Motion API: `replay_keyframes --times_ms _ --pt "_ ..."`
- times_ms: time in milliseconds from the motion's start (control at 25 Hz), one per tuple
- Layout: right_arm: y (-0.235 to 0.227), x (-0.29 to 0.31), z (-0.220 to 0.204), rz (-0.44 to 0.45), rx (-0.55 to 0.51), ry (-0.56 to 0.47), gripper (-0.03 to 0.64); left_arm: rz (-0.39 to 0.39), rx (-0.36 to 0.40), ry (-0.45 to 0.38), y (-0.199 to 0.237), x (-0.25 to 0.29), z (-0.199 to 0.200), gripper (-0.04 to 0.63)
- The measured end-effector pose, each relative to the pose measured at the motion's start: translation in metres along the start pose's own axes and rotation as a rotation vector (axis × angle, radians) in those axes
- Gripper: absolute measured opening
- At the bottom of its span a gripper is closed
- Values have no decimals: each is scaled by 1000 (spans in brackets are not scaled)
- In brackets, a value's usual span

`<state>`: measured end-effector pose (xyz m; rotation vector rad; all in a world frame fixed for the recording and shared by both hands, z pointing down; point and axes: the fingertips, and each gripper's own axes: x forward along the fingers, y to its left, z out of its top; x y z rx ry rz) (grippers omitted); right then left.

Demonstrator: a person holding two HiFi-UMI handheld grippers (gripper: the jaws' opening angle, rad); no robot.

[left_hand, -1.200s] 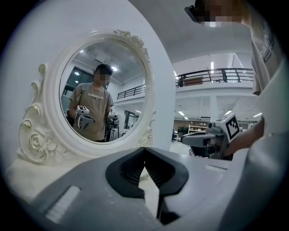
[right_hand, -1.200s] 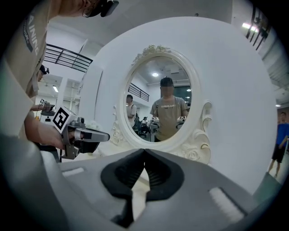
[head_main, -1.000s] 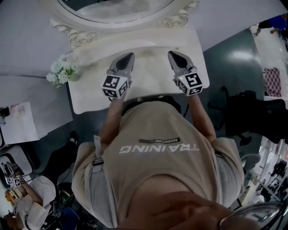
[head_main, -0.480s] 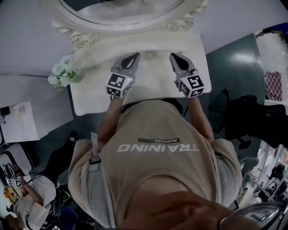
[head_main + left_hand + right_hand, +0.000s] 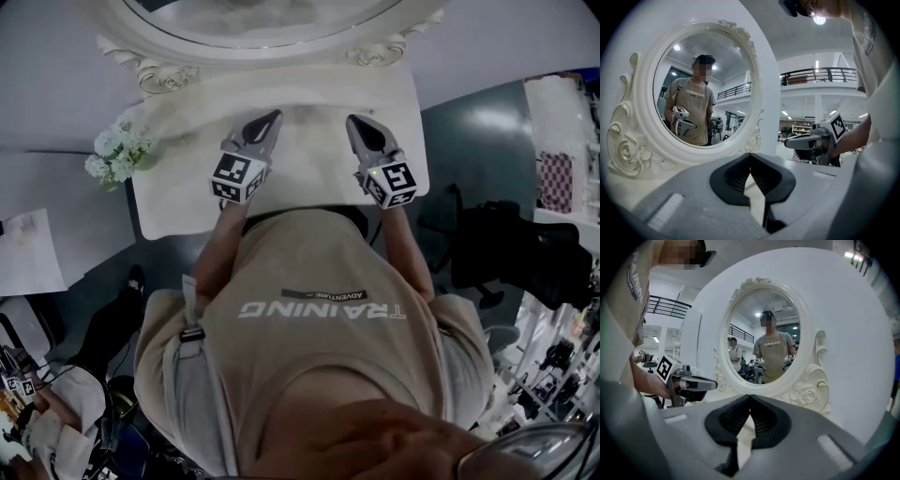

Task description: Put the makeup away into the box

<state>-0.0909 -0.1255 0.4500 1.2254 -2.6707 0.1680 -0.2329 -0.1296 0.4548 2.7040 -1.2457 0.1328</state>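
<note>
- Two grippers hover side by side over the white dressing table [image 5: 309, 178]. The left gripper [image 5: 273, 116] and the right gripper [image 5: 352, 121] each have their jaws pressed together, tips meeting, with nothing between them.
- Bare tabletop lies between and ahead of them. Its front edge is at the person's torso, and its right edge is near the right gripper.
- The oval mirror [image 5: 281, 47] in its carved frame closes off the far edge.
- White flowers [image 5: 117, 155] stand at the left corner, well apart from the left gripper.
- Makeup and box show in no view.
</note>
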Motion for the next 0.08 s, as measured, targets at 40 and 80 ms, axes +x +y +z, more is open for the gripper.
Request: replay_keyframes --times_ms 40,80 --pt "-1 2 0 -1 -2 -2 3 3 0 -1 4 1 0 8" --pt "-1 5 0 -2 -4 -3 3 6 0 -1 8 2 0 8"
